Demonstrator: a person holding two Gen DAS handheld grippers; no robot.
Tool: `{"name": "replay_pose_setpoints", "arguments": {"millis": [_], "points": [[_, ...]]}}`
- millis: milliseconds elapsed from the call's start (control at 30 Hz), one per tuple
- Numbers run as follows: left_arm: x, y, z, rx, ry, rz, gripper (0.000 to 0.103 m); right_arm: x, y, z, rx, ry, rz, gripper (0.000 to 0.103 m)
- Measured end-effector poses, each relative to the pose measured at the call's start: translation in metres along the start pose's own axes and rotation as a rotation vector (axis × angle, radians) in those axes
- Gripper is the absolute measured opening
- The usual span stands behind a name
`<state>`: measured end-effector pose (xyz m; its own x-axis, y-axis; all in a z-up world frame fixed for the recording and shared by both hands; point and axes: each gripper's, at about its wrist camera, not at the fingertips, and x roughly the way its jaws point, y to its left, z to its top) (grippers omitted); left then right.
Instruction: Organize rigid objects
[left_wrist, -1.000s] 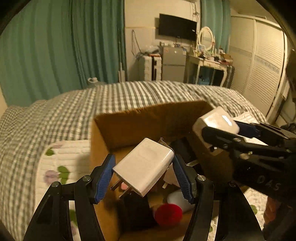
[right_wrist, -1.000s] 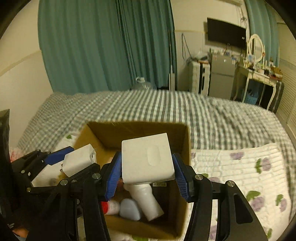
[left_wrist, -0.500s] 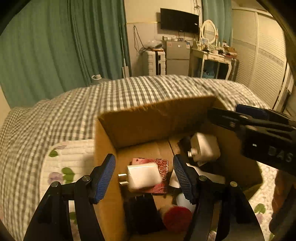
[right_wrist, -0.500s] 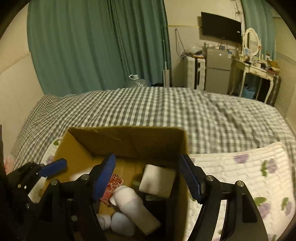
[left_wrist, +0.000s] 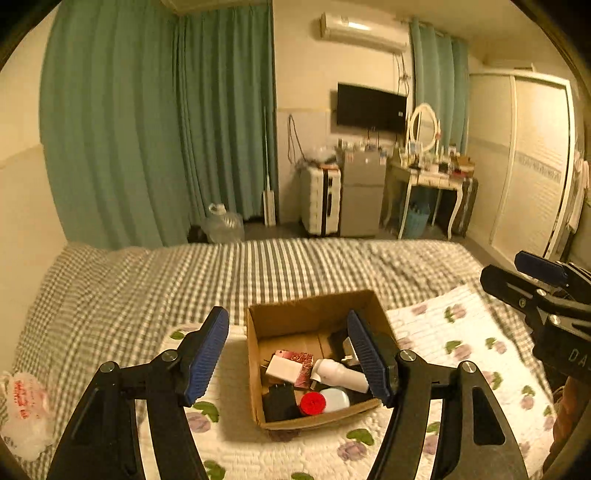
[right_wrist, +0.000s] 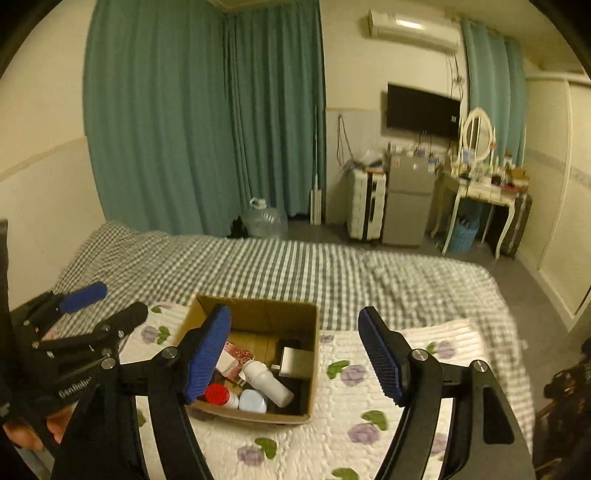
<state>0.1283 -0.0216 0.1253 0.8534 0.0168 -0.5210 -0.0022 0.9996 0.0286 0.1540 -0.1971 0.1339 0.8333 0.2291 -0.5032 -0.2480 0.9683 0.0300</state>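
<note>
An open cardboard box (left_wrist: 288, 317) (right_wrist: 314, 332) sits on a floral quilt on the bed. Inside lie a white charger (left_wrist: 283, 368), a white bottle (left_wrist: 341, 374) (right_wrist: 271, 382), a red cap (left_wrist: 312, 403) (right_wrist: 217, 394), a black adapter (left_wrist: 279, 405), a pale blue item (right_wrist: 252, 401) and a white block (right_wrist: 297, 362). My left gripper (left_wrist: 291, 354) is open and empty, held above the box. My right gripper (right_wrist: 295, 356) is open and empty, also above the box. Each gripper shows at the edge of the other's view.
The floral quilt (left_wrist: 454, 332) (right_wrist: 417, 339) lies over a grey checked bedspread (left_wrist: 147, 280). A white plastic bag (left_wrist: 24, 413) lies at the left. Beyond the bed stand teal curtains, a water jug (left_wrist: 223, 225), a suitcase, a small fridge and a dressing table (right_wrist: 480, 188).
Both grippers opened and dropped the white charger and white block into the box, then pulled up and back, so the box now looks smaller.
</note>
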Motion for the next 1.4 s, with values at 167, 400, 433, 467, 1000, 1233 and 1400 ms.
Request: {"name": "replay_pose_setpoints", "arguments": {"millis": [167,400,433,467,1000,1233,1400], "points": [[-0.06,-0.005,-0.007,0.039,-0.096,0.006,0.073,-0.058,0.006,-0.009,-0.009,-0.072,-0.01,0.082],[-0.096,-0.007,-0.032,0.029,-0.187,0.022,0.075,-0.095,0.009,-0.03,0.001,-0.171,-0.031,0.103],[-0.096,-0.008,-0.034,0.028,-0.193,0.026,0.075,-0.096,0.009,-0.034,0.013,-0.179,-0.036,0.103],[-0.097,-0.009,-0.039,0.025,-0.205,0.037,0.075,-0.095,0.007,-0.038,0.027,-0.187,-0.035,0.103],[-0.022,-0.01,-0.133,-0.019,-0.177,0.072,0.075,0.003,-0.001,-0.138,0.067,-0.137,-0.082,0.103],[-0.001,-0.007,-0.149,-0.017,-0.112,0.076,0.075,0.023,0.0,-0.153,0.105,-0.075,-0.08,0.103],[0.002,-0.001,-0.15,-0.032,-0.098,0.075,0.075,0.022,0.0,-0.153,0.101,-0.083,-0.083,0.103]]}}
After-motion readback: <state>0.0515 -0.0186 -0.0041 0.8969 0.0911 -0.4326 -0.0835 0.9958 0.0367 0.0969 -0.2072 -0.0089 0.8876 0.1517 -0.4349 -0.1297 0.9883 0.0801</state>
